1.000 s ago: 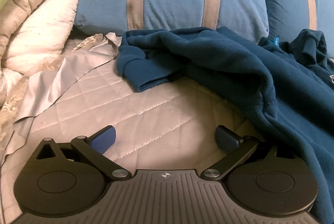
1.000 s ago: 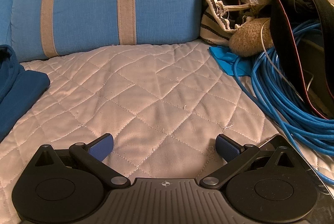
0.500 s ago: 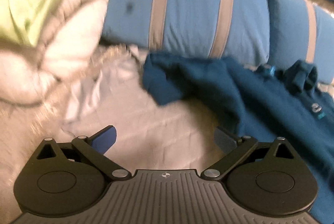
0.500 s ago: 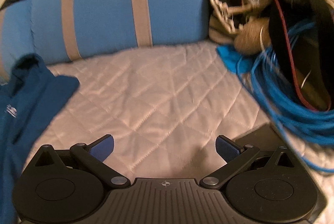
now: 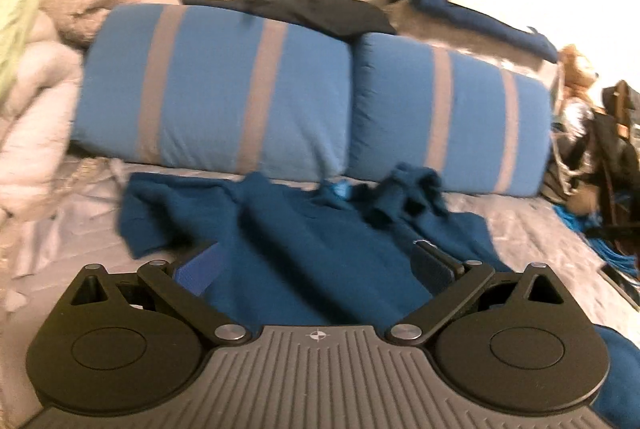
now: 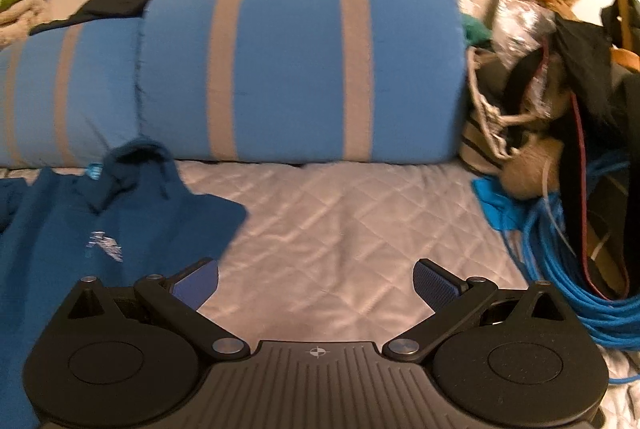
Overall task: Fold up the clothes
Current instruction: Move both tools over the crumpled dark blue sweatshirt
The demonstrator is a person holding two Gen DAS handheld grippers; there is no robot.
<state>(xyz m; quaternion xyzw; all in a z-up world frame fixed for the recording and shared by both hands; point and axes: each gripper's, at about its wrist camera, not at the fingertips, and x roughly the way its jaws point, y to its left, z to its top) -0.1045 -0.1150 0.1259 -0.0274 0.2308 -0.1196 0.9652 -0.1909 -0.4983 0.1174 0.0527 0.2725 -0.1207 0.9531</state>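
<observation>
Both hand-held grippers spread, empty: left hand-held gripper (image 5: 316,265) over rumpled navy sweatshirt (image 5: 304,245), right hand-held gripper (image 6: 316,279) over quilted bed (image 6: 344,229).

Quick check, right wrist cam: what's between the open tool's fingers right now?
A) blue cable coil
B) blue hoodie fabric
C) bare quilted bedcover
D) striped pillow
C: the right tool is open over the bare quilted bedcover; the blue hoodie lies off to its left, the blue cable coil to its right, and the striped pillow sits further back.
</observation>
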